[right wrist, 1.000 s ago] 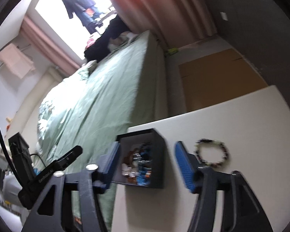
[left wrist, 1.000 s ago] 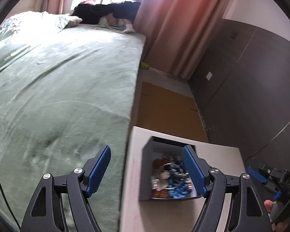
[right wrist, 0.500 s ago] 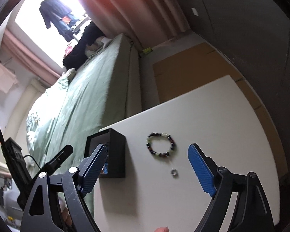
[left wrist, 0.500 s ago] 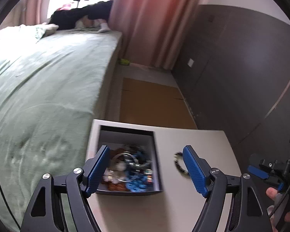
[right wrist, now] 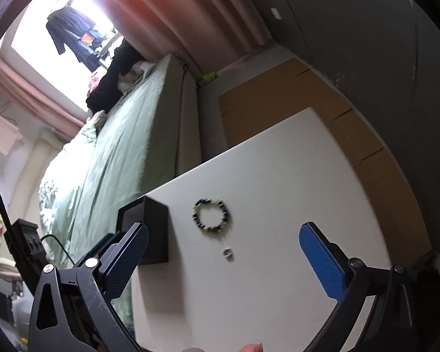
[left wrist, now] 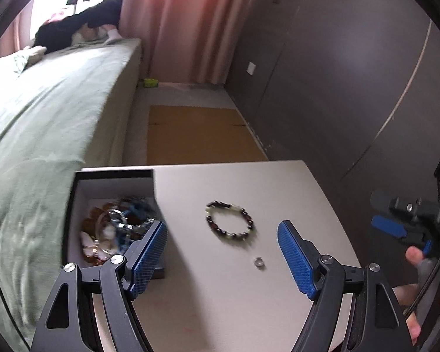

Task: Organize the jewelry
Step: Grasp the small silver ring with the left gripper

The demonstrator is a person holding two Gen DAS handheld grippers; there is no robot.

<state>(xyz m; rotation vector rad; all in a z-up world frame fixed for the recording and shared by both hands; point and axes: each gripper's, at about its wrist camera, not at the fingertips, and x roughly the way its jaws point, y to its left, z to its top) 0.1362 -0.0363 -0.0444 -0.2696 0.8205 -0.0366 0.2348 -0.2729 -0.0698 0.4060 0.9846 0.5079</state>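
- Left gripper [left wrist: 221, 253] and right gripper [right wrist: 223, 259] hover over the white table [left wrist: 226, 302], jaws released, grasping nothing.
- A small ring [left wrist: 259, 262] lies on bare tabletop, blurred.
- Beaded bracelet [left wrist: 229, 220], dark with pale beads, lies at 11 o'clock from the ring.
- Black box [left wrist: 114, 223] at the table's left edge, at 9 o'clock from the bracelet, holds tangled jewelry, partly hidden.
- The bed [left wrist: 47, 123] lies beyond.

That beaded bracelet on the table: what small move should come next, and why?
Probably lower the open right gripper over the beaded bracelet to pinch it. It lies loose on the white table beside the jewelry box, and both grippers are empty.
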